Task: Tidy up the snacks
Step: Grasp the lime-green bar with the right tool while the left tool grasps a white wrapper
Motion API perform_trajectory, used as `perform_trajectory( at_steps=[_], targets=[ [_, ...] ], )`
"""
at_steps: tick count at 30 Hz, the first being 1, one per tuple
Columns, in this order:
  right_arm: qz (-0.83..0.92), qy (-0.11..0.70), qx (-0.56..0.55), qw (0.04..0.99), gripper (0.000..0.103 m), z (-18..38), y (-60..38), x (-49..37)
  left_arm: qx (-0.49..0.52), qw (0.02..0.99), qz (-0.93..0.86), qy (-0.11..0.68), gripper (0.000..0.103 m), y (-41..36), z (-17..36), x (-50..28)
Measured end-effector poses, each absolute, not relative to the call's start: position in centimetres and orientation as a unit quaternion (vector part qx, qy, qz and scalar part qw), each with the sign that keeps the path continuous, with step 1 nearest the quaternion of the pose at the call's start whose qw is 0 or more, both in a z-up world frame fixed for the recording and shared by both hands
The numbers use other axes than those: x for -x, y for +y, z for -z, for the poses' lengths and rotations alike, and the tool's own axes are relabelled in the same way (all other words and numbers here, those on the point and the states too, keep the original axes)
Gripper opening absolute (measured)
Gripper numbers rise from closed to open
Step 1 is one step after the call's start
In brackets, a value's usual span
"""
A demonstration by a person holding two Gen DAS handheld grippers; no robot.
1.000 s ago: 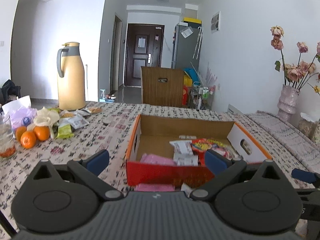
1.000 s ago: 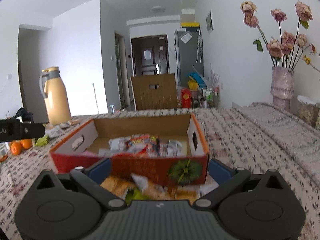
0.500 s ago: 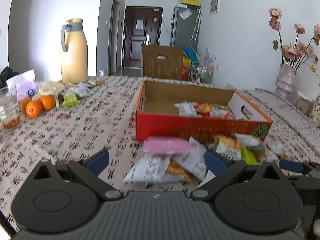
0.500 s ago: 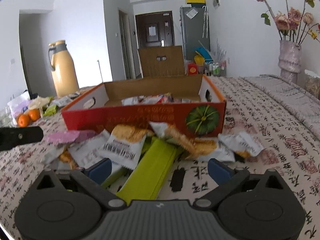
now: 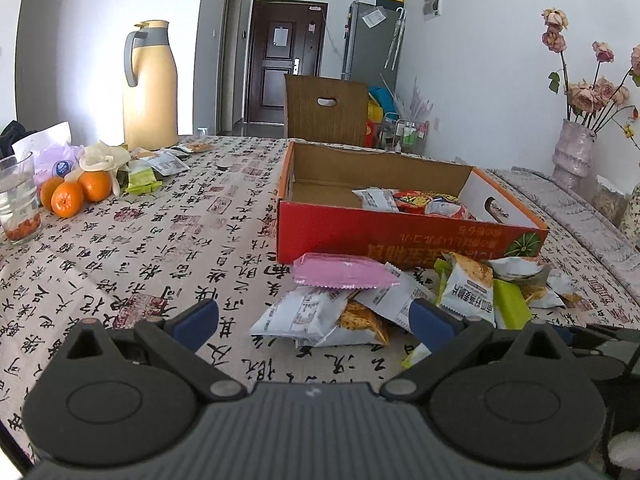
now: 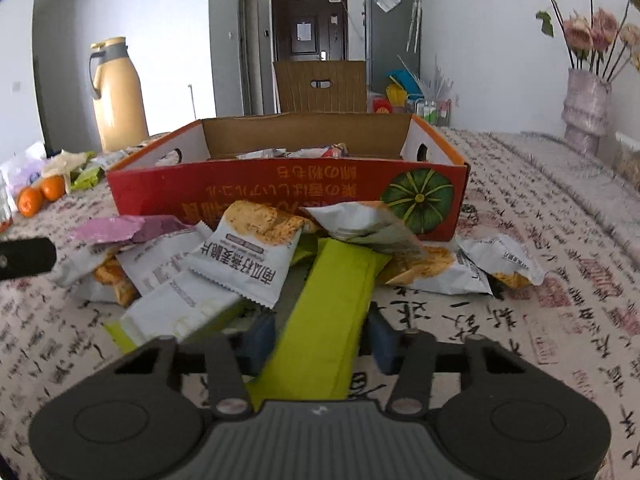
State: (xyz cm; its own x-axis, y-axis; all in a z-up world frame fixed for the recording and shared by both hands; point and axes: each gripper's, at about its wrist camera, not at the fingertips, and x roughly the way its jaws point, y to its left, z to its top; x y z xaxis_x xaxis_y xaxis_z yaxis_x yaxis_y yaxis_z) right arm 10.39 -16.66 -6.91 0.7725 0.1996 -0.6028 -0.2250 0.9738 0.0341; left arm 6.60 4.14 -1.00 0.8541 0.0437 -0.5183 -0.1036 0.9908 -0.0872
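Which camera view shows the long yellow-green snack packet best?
The right wrist view is best. There the long yellow-green packet fills the centre, running between the fingers of the right tool, which have closed on it. In the left wrist view only a short green part shows, half hidden among other packets.

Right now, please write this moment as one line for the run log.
step: grasp from snack pile | right gripper: shut on green packet | left gripper: open, holds nothing | red cardboard box: holds some snacks
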Motion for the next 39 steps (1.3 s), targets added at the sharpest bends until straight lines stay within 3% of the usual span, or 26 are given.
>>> perform_trajectory(
  at_steps=[8,21,30,32,39],
  targets=[
    [-0.112,0.297,0.031,0.948,0.034,6.9,-17.6,-9.1,0.060,0.960,-0.041,0.270,0.103,4.4,1.2,-6.8],
    [-0.103,0.219,0.003,0.970,0.033,4.5,-19.8,-6.5,0.047,0.948,-0.050,0.310,0.103,6.2,2.1,-9.5],
    [-0.098,0.215,-0.002,0.972,0.034,4.4,-20.3,-6.7,0.077,0.936,-0.033,0.341,0.103,7.3,2.9,-12.9],
    [-0.098,0.215,-0.002,0.972,0.034,4.5,-20.4,-6.8,0.094,0.932,-0.025,0.350,0.100,7.6,3.3,-13.5],
    [-0.100,0.221,-0.003,0.970,0.034,4.8,-20.3,-7.0,0.150,0.919,0.031,0.363,0.053,8.4,4.1,-13.8]
  ],
)
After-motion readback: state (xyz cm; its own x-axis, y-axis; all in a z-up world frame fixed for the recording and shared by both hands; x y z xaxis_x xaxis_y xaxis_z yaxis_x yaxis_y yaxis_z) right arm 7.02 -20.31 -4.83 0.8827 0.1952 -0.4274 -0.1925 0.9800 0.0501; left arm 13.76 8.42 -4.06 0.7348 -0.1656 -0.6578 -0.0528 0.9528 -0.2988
